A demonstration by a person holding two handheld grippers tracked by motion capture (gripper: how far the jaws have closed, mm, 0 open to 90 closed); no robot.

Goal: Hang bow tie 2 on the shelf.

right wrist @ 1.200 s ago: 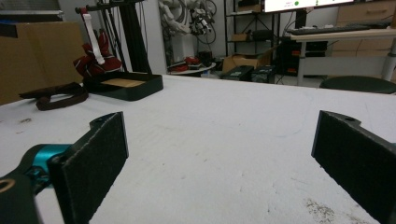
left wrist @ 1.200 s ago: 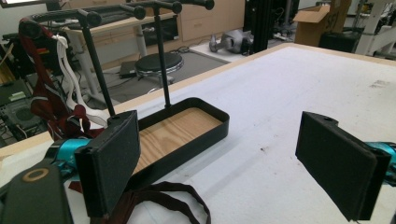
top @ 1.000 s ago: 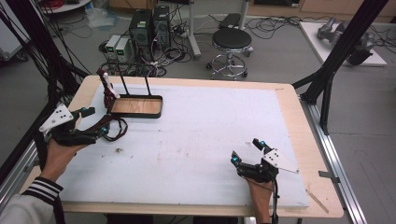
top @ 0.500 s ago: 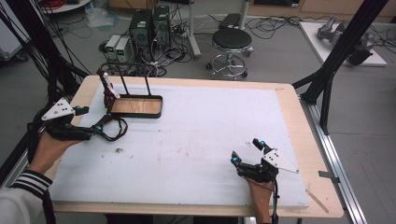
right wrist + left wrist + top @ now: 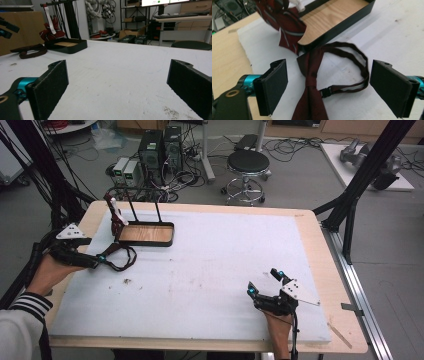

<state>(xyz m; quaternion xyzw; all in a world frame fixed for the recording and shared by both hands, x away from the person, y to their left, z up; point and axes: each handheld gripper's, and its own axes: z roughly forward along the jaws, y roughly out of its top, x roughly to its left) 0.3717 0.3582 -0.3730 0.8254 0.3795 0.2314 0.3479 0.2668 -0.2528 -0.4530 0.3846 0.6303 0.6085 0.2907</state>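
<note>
A dark red bow tie (image 5: 114,252) with its strap looped lies on the white foam sheet (image 5: 225,255), just in front of a black tray (image 5: 145,244) with a wooden floor. My left gripper (image 5: 101,259) is open at the bow tie's left end. In the left gripper view the bow tie (image 5: 310,75) lies between and below the spread jaws of my left gripper (image 5: 322,87). A striped red tie (image 5: 117,217) hangs from the tray's rods. My right gripper (image 5: 264,282) is open near the front right, with nothing between its jaws and far from the bow tie (image 5: 31,51).
Thin black rods (image 5: 132,209) rise from the tray's back edge. Bare wooden table (image 5: 320,260) borders the foam sheet. Black frame posts (image 5: 360,180) flank the table. A stool (image 5: 247,165) and computer cases (image 5: 160,147) stand on the floor beyond.
My left hand and gripper have drifted slightly left and back along the table's left side, still open by the bow tie. The right gripper has stayed put.
</note>
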